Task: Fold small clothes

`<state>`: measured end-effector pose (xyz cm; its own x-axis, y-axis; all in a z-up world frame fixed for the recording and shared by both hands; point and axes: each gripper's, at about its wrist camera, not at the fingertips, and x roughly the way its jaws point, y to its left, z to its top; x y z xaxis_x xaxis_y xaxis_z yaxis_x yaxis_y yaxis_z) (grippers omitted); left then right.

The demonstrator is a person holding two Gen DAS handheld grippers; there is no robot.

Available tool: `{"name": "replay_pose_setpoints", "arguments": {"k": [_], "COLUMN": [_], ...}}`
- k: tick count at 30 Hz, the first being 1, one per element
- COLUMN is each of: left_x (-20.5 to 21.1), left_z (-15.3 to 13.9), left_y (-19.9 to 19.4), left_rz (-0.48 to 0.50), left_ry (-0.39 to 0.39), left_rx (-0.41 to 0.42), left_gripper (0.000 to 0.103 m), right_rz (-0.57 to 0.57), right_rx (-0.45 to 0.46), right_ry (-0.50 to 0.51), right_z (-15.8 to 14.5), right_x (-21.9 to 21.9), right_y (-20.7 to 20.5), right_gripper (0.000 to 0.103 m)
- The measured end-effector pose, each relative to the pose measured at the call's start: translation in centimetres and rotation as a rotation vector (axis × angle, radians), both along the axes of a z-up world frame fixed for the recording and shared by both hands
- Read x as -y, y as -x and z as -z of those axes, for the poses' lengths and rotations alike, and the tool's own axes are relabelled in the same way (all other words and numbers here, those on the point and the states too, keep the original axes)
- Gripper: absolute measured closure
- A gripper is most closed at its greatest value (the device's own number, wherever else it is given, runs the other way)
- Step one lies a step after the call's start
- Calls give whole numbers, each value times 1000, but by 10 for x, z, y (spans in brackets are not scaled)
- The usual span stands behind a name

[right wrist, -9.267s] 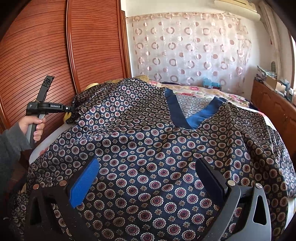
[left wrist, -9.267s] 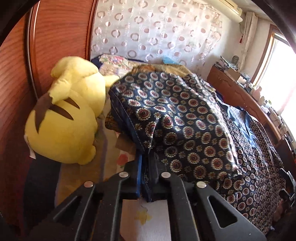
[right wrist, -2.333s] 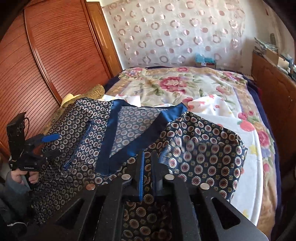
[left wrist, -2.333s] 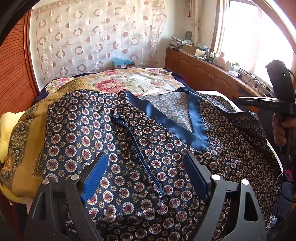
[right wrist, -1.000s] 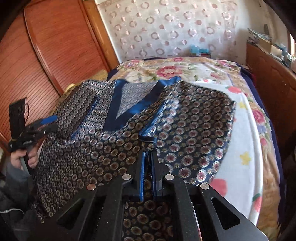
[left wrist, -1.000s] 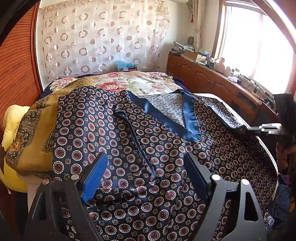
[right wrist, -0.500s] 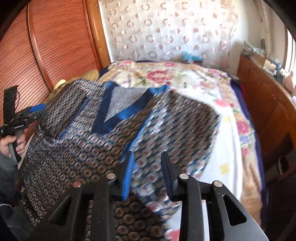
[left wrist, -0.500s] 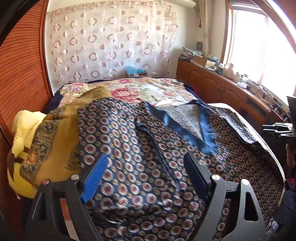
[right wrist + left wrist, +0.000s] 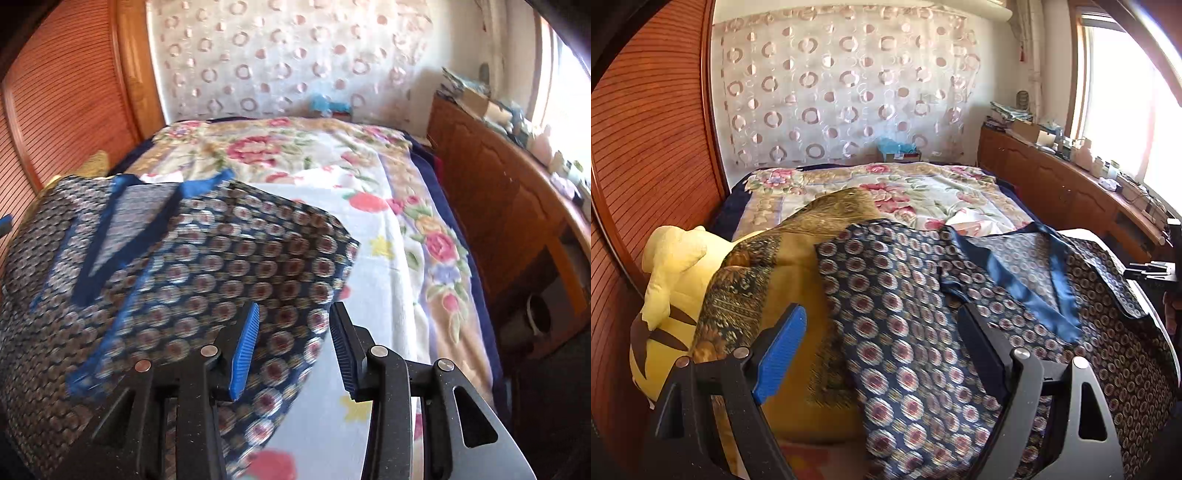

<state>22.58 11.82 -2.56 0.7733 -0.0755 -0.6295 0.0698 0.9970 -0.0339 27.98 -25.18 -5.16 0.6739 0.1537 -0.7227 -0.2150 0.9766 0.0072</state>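
**Patterned top spread on bed, both tongs free**

Landmark: the bed (image 9: 916,192), floral cover, filling most of my view. The navy patterned top (image 9: 916,332) lies spread over the bed's near half, blue V-neck trim facing up, one side folded over. A mustard-gold cloth (image 9: 768,280) sits at the bed's left edge, partly under the top, draped over a yellow plush toy (image 9: 668,266). My left tongs (image 9: 882,350) hover above the top, jaws spread wide, gripping nothing. My right tongs (image 9: 293,347) are opening; the top's edge shows between the pads, untouched.
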Motion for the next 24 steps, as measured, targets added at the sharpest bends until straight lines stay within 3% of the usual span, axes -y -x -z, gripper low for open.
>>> {"name": "replay_pose_setpoints", "arguments": {"k": [6, 11, 13, 15, 19, 21, 24], "left_x": [-21, -32, -34, -34, -34, -35, -36], "left_z": [6, 9, 11, 13, 15, 15, 16], "left_y": [-29, -42, -47, -51, -54, -56, -59], "left_rz": [-19, -49, -48, -48, -46, -47, -44], "left_ry": [7, 34, 39, 36, 37, 34, 39], "left_rx": [-50, -75, -84, -92, -100, -103, -108], "left_gripper": [36, 36, 36, 36, 36, 36, 36], "right_rz": [59, -7, -65, -105, -64, -5, 30], "right_rx": [-24, -18, -26, -42, 39, 85, 75], "right_ry": [-1, 32, 50, 52, 134, 102, 108], "right_z": [15, 13, 12, 11, -1, -13, -10], "right_x": [12, -4, -13, -17, -9, 6, 13], "right_y": [-38, -50, -53, -57, -60, -61, -69], "right_gripper": [62, 63, 84, 99, 101, 101, 101]}}
